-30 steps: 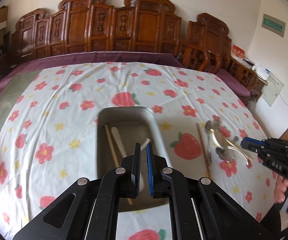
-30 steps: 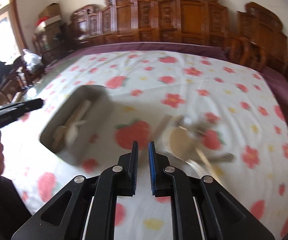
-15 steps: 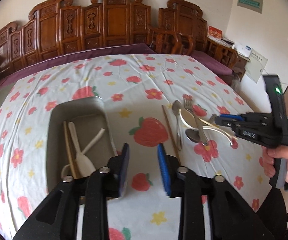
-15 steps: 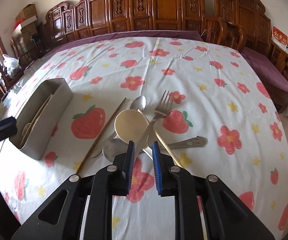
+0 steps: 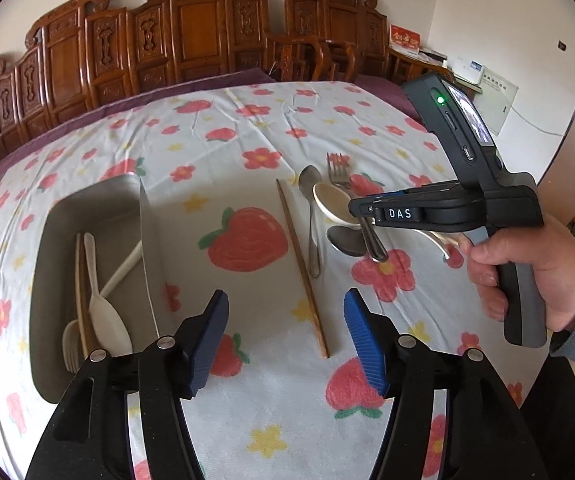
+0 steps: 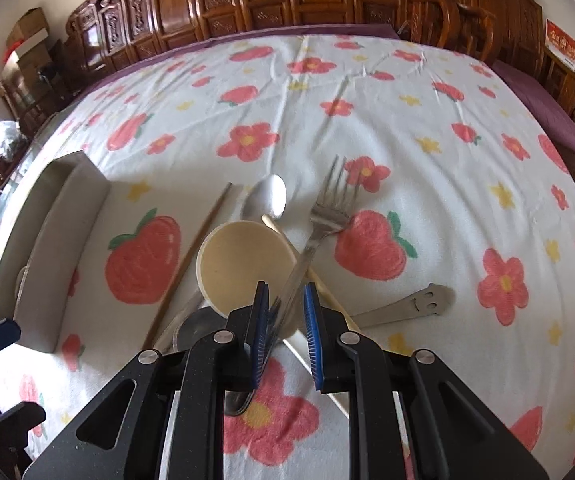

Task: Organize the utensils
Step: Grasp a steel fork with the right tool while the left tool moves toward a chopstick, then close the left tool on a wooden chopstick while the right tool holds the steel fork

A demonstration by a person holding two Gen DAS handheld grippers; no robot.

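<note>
Our steel fork (image 6: 329, 216) lies in the loose pile beside the grey tray (image 6: 53, 240), its handle crossing the cream ladle (image 6: 243, 264). Our right gripper (image 6: 285, 320) straddles that handle, jaws narrow, not yet pinching. Closing here could drag the ladle or chopstick (image 5: 301, 268) along. Our left gripper (image 5: 285, 340), jaws just opened wide and empty, hovers above the chopstick.
</note>
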